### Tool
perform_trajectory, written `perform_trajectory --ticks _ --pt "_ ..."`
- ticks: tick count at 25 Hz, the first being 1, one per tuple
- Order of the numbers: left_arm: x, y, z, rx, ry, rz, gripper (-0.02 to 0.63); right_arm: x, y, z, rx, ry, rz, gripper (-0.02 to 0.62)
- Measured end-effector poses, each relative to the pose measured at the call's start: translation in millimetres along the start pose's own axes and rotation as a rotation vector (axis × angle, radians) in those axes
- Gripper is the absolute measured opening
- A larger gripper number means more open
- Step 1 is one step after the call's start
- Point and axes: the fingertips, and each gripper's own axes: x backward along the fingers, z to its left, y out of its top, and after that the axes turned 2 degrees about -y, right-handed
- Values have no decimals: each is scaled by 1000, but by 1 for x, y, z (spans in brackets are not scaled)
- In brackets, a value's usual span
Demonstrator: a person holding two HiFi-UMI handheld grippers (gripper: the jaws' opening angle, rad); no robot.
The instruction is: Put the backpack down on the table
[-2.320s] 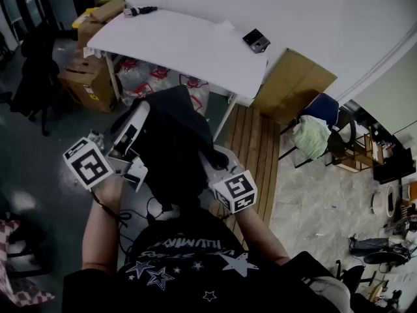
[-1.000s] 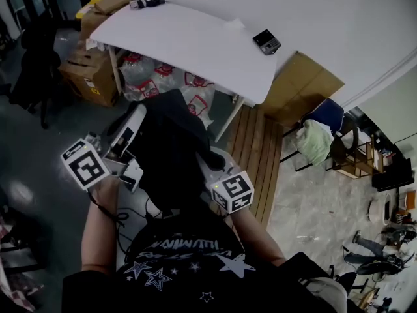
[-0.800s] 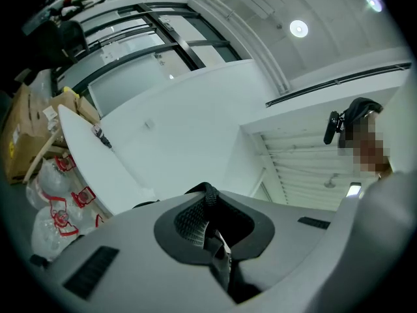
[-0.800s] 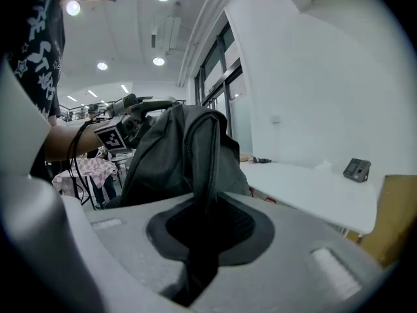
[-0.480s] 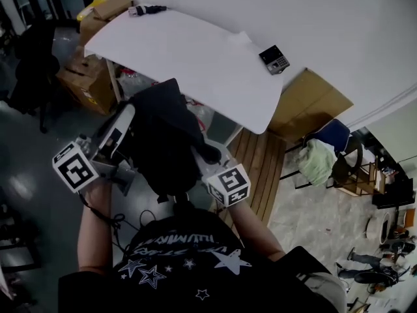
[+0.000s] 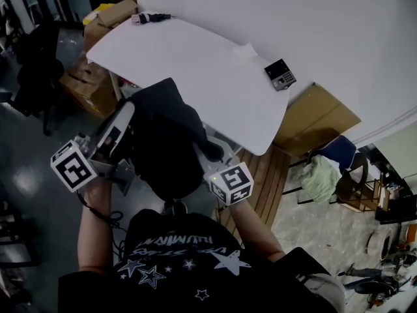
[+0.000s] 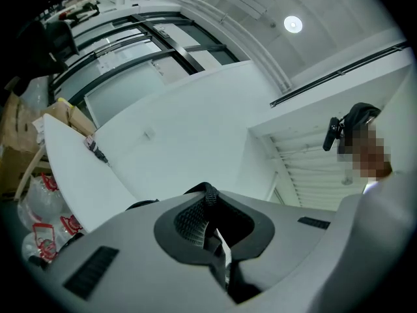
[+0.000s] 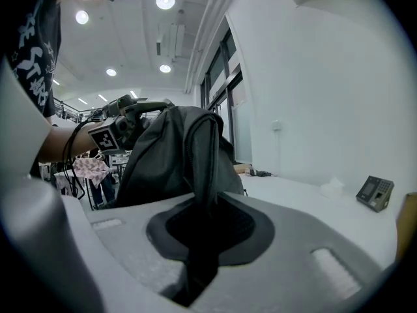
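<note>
- while the backpack (image 6: 166, 142) hangs at the counter's (image 6: 195, 51) near edge, not yet resting on it, the left gripper (image 6: 129, 113) and right gripper (image 6: 207, 150) are each pressed shut on a strap (image 7: 195, 217).
- brought in too low, its bottom could snag that edge; a strap could slip.
- the backpack hides its own underside and the right gripper's tips.
</note>
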Motion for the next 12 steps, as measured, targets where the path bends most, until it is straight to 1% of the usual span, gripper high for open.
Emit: perform_trajectory --ticks 3,6,9,10,12 --pt "4 1 2 4 -8 -17 12 -5 -1 -1 8 -1 -16 43" --pt "-10 9 7 -16 3 -8 12 -16 6 -14 5 4 -19 43" --pt "-41 32 17 -36 15 10 12 -35 29 -38 -13 2 -17 43" --pt "-50 40 21 -34 10 9 12 -42 37 -45 -18 0 -18 43" --pt "-61 54 28 -23 -26 -1 12 -54 46 -52 -24 -9 -24 43"
